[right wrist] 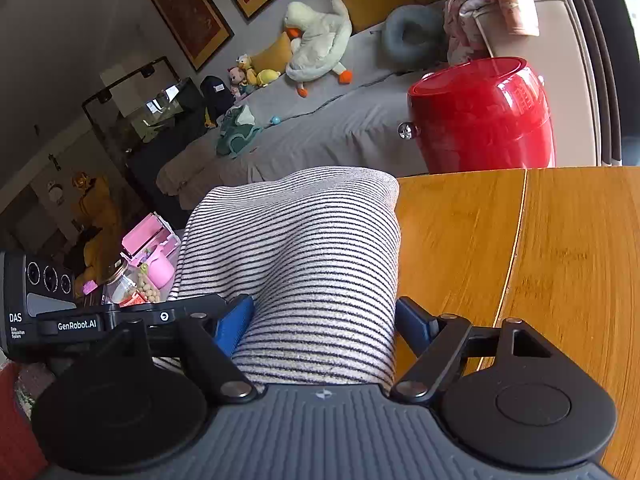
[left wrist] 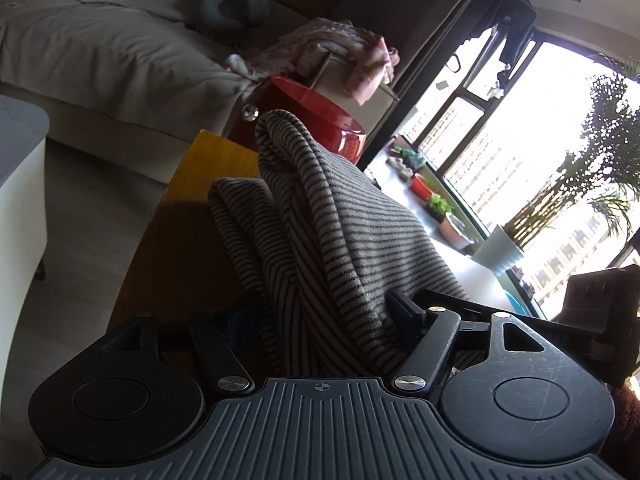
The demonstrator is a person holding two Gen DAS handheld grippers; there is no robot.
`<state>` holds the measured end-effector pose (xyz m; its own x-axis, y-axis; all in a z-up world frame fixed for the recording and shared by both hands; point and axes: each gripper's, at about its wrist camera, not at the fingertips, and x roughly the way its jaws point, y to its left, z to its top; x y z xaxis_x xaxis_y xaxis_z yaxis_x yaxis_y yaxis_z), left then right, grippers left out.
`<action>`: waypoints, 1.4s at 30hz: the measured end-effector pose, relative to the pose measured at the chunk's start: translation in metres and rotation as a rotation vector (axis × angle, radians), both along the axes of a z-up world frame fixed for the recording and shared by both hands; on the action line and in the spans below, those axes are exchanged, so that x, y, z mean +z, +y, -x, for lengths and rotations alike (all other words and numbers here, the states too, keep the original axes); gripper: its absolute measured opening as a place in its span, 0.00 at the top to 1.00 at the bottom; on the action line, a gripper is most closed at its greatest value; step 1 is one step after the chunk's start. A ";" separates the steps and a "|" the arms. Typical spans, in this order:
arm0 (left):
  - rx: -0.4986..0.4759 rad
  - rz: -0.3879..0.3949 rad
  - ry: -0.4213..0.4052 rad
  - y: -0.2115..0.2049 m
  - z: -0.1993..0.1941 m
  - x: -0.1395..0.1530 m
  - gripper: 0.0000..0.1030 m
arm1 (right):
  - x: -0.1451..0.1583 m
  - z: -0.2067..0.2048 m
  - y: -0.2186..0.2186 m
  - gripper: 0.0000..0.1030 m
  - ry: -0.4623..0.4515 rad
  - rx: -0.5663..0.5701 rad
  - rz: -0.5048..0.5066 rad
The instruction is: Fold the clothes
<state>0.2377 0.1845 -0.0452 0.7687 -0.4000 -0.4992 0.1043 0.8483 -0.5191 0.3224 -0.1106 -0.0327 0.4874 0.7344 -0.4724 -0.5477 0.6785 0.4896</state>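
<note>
A folded black-and-white striped garment lies in a thick bundle on the wooden table. In the left wrist view it rises between the fingers of my left gripper, which stands open around it; its left finger is hidden by the cloth. In the right wrist view the same striped garment fills the gap of my right gripper, also open, with a blue pad on each side of the loose, unsqueezed fold. The two grippers sit side by side at the table edge.
A red round container stands just past the table's far edge. Behind it are a grey sofa with a plush duck and a pink blanket. Left of the right gripper sit a pink box and a jar. Potted plants line the window sill.
</note>
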 end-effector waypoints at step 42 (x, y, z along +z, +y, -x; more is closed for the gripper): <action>-0.024 0.037 -0.033 -0.010 -0.019 -0.007 0.28 | 0.016 -0.020 -0.004 0.40 0.044 -0.108 0.034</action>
